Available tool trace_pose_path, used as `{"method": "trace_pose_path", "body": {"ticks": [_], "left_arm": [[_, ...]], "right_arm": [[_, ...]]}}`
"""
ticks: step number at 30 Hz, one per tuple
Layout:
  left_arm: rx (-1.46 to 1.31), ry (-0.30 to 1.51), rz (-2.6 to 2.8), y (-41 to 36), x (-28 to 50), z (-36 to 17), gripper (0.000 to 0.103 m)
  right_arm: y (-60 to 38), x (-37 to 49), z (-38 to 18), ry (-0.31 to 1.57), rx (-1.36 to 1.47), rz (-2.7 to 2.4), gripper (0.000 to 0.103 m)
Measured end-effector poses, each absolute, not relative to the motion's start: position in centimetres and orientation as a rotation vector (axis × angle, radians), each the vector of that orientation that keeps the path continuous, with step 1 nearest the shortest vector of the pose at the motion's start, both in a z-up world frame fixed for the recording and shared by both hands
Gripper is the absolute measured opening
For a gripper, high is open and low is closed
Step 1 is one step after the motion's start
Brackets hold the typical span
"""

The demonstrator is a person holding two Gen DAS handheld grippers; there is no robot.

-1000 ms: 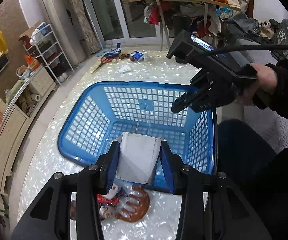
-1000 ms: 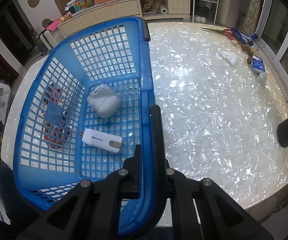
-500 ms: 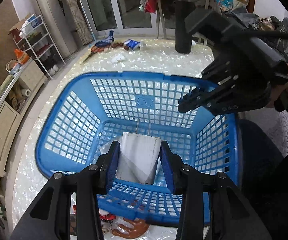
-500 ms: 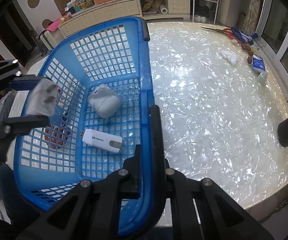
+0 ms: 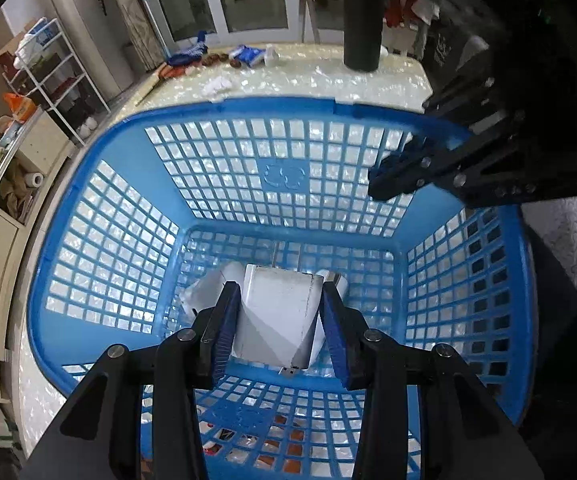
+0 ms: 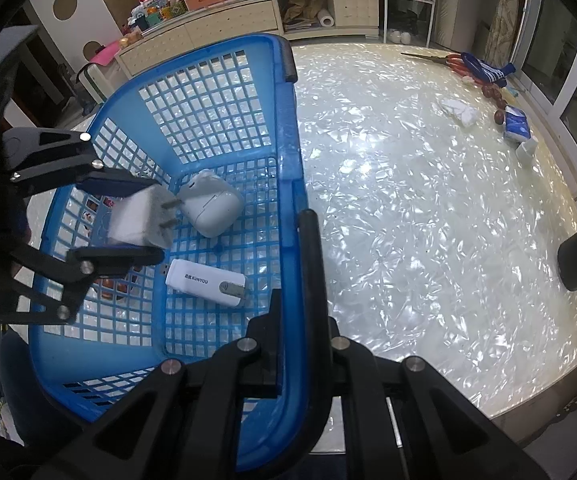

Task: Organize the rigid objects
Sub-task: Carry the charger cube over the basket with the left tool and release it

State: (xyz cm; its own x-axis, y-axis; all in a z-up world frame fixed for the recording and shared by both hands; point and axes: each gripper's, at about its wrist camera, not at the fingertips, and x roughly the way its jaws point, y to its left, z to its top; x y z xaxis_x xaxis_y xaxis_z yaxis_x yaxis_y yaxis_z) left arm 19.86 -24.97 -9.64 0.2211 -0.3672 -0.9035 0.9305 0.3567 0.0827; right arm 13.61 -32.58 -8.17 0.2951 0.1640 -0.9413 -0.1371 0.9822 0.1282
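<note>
A blue plastic basket stands on the pearly table. My left gripper is shut on a white plug charger, prongs pointing away, low inside the basket. In the right wrist view the charger hangs in the left gripper, just left of a white earbud case and above a white USB dongle, both on the basket floor. My right gripper is shut on the basket's rim. In the left wrist view the right gripper is at the basket's far right rim.
A black cylinder stands at the table's far edge. Scissors, a crumpled tissue and a blue packet lie near the window side. Small red and brown items show through the basket's near wall.
My left gripper has carried the charger forward and down, from outside the near rim into the basket. The right gripper has stayed on the rim.
</note>
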Motion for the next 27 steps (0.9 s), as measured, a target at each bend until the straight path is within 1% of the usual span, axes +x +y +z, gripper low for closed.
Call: {"method": "trace_pose_path", "body": {"ticks": [9, 14, 15, 16, 17, 18, 20, 22, 24, 27], "left_arm": [[0.821, 0.992, -1.016, -25.7, 20.0, -11.5, 0.045], [0.823, 1.006, -1.012, -25.7, 20.1, -11.5, 0.045], [0.830, 1.003, -1.005, -25.8, 20.0, -11.6, 0.047], [0.834, 0.999, -0.996, -25.8, 20.0, -11.5, 0.052], [0.827, 0.998, -0.999, -25.9, 20.0, -11.5, 0.063], [0.819, 0.994, -1.005, -25.8, 20.0, -11.3, 0.076], [0.805, 0.988, -1.014, -25.5, 20.0, -11.0, 0.088], [0.795, 0.998, -1.024, -25.2, 20.1, -10.8, 0.091], [0.788, 0.999, -1.026, -25.0, 20.2, -10.3, 0.098], [0.781, 1.003, -1.012, -24.5, 20.4, -9.4, 0.101]], "right_arm": [[-32.5, 13.6, -8.1, 1.253, 0.032, 0.200, 0.007], [-32.5, 13.5, -8.1, 1.252, 0.033, 0.200, 0.007], [-32.5, 13.5, -8.1, 1.251, 0.031, 0.198, 0.007], [-32.5, 13.5, -8.1, 1.251, 0.033, 0.199, 0.007], [-32.5, 13.5, -8.1, 1.251, 0.035, 0.200, 0.007], [-32.6, 13.4, -8.1, 1.250, 0.035, 0.200, 0.007], [-32.6, 13.4, -8.1, 1.249, 0.034, 0.199, 0.007], [-32.5, 13.4, -8.1, 1.249, 0.033, 0.200, 0.007], [-32.5, 13.4, -8.1, 1.249, 0.034, 0.200, 0.007], [-32.5, 13.4, -8.1, 1.248, 0.036, 0.199, 0.007]]}}
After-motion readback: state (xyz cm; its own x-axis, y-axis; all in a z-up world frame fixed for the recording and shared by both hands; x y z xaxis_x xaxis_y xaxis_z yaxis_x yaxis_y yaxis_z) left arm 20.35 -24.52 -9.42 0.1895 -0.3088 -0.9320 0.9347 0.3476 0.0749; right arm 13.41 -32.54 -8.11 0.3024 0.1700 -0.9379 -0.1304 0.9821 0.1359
